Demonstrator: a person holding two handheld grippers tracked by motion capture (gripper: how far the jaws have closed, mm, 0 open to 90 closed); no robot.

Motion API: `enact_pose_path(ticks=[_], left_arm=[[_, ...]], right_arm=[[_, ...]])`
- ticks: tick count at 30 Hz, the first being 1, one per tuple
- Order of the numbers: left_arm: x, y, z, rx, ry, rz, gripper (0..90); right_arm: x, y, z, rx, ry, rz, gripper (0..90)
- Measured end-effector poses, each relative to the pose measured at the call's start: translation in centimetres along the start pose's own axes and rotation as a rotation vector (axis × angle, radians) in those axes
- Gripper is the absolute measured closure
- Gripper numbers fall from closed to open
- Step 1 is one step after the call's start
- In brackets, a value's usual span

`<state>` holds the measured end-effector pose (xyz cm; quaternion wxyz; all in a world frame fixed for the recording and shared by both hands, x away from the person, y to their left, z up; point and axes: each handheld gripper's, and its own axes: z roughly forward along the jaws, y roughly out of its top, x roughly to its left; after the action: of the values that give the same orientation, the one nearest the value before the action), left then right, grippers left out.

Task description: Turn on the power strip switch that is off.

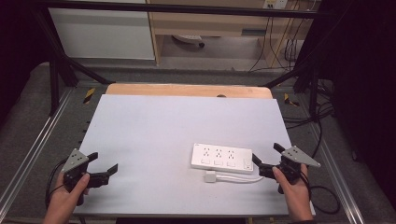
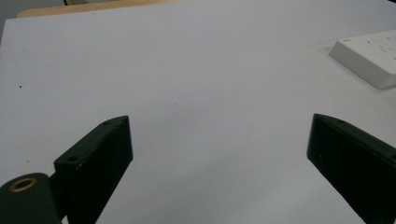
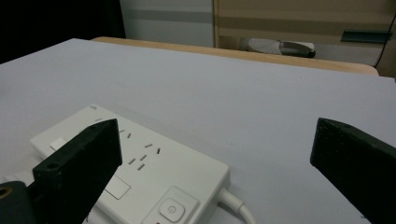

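Nearest you, your left hand holds the left gripper over the near left part of the white table surface, well apart from the power strip, its jaws spread wide with nothing between them; in the left gripper view the bare white surface runs out ahead of them, and a corner of the strip shows at the upper right. Your right hand holds the right gripper just beside the strip's right end, jaws likewise released and empty, and in the right gripper view its left jaw sits above the strip's near end, where a round power button faces up. The power strip lies flat on the near right part of the surface, three sets of sockets in a row on top. On your side of the strip, its white cable leaves the right end and doubles back along the near edge to a white plug lying just beside the strip. Beyond the strip the white surface is plain up to its far edge, where a band of bare wood shows. Past that lie grey floor, a black frame bar, a wooden cabinet and dark cables hanging at the far right.
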<state>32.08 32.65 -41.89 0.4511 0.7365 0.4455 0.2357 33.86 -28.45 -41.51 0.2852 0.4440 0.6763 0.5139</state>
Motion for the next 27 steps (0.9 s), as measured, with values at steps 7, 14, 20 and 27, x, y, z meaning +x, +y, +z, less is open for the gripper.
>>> enact_pose_path(ticks=[7,14,20,27], left_arm=[[0.0,0.0,0.0,-0.001,0.001,-0.001,7.0],[0.0,0.0,0.0,-0.001,0.001,-0.001,7.0],[0.0,0.0,0.0,-0.001,0.001,0.001,6.9],[0.0,0.0,0.0,-0.001,-0.001,0.003,6.9]], right_arm=[[-1.2,-0.7,-0.4,0.008,-0.03,0.017,3.4],[-2.1,-1.3,-0.6,0.02,-0.057,0.022,3.9],[-2.7,-1.8,-0.7,0.026,-0.068,0.021,4.0],[-3.5,-2.9,-0.6,0.055,-0.086,0.032,4.4]])
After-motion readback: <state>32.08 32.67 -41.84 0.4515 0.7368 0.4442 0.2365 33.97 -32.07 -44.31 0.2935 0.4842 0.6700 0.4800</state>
